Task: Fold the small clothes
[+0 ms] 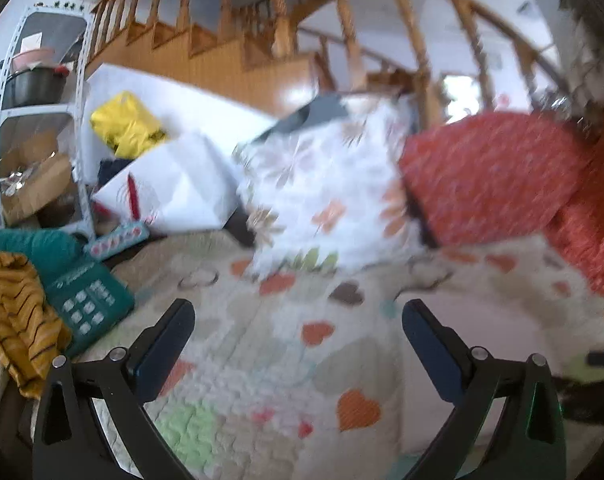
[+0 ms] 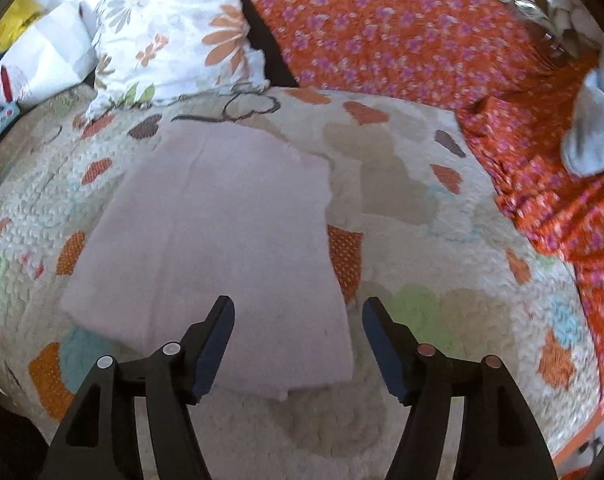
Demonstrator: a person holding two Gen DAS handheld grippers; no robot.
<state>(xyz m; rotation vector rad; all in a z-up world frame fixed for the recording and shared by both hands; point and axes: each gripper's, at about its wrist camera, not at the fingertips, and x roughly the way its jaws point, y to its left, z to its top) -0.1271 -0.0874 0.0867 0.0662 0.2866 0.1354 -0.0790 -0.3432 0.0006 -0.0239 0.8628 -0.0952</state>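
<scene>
Wooden staircase [image 1: 238,36], white metal shelving [image 1: 42,112], heart-patterned quilt [image 1: 262,360], floral pillow [image 1: 321,184], orange floral cover [image 2: 401,28]

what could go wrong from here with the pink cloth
1. The right hand-held gripper is open over the pink cloth's near right edge; closing there could pinch the quilt underneath as well and drag it.
2. The cloth looks already folded in layers, so a grab might catch only the top one and undo the fold.
3. The left hand-held gripper view is blurred, so its aim is uncertain.

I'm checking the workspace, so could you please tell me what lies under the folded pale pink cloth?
The pale pink cloth lies on the heart-patterned quilt. Whatever the cloth itself covers cannot be seen.
</scene>
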